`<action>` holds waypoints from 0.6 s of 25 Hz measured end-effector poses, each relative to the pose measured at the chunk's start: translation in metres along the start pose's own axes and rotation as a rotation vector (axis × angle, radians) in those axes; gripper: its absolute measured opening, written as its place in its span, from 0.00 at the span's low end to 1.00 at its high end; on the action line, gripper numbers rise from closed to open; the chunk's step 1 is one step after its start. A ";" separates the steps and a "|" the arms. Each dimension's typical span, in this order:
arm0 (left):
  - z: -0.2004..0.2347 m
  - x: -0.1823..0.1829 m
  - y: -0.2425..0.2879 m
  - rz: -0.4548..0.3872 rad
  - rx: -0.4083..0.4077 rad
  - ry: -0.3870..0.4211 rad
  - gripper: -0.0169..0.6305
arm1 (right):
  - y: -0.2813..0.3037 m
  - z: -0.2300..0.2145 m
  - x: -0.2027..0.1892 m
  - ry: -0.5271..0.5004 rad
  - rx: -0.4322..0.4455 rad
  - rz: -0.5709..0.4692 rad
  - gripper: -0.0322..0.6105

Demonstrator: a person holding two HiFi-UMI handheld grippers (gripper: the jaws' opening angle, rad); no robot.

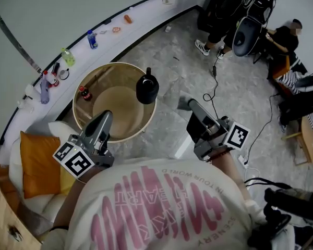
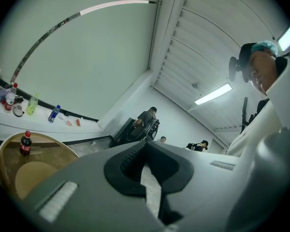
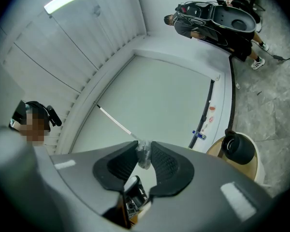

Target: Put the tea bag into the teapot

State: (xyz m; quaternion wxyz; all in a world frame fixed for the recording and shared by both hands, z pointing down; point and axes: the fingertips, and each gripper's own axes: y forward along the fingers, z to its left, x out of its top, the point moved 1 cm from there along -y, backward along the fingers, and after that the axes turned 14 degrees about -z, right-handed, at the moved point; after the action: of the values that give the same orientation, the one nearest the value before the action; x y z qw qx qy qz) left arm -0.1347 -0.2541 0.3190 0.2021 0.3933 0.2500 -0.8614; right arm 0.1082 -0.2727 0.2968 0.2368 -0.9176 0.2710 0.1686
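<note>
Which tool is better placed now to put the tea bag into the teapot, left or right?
Right. The right tool pinches the tea bag, and the teapot shows ahead of it. The left tool is shut and holds nothing.

Round wooden table (image 1: 122, 112); black teapot (image 1: 147, 88) at its rim; cola bottle (image 1: 84, 93) near the opposite edge

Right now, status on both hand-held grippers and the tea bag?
Left hand-held gripper shut, empty. Right hand-held gripper shut on small pale crinkled tea bag, off the table. Black round teapot at round wooden table edge; path looks clear.
</note>
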 end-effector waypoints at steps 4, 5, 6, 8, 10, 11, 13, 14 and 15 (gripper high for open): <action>0.023 -0.001 0.006 -0.006 0.025 -0.029 0.04 | 0.019 -0.025 -0.005 -0.006 -0.041 0.024 0.18; 0.027 -0.005 0.006 0.008 0.031 -0.036 0.04 | 0.022 -0.032 -0.008 -0.005 -0.048 0.035 0.18; 0.030 -0.009 0.006 0.022 0.038 -0.038 0.04 | 0.025 -0.038 -0.010 -0.007 -0.055 0.048 0.18; 0.033 -0.014 0.007 0.030 0.052 -0.038 0.04 | 0.029 -0.053 -0.012 -0.008 -0.071 0.078 0.18; 0.039 -0.010 0.009 0.010 0.080 -0.029 0.04 | 0.036 -0.071 -0.014 0.012 -0.092 0.109 0.18; 0.045 -0.005 0.010 -0.008 0.101 -0.022 0.04 | 0.042 -0.082 -0.015 0.030 -0.102 0.124 0.18; 0.063 0.007 0.012 -0.044 0.161 -0.005 0.04 | 0.059 -0.106 -0.015 0.065 -0.120 0.160 0.18; 0.072 0.011 0.013 -0.059 0.198 0.001 0.04 | 0.068 -0.119 -0.015 0.077 -0.126 0.184 0.18; 0.080 0.013 0.013 -0.072 0.236 0.005 0.04 | 0.076 -0.132 -0.014 0.083 -0.133 0.213 0.18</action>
State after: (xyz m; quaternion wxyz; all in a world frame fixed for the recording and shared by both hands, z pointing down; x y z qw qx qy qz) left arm -0.1815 -0.3135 0.3508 0.1226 0.4071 0.1611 -0.8907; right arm 0.0771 -0.3922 0.3864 0.1447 -0.9036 0.3646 0.1721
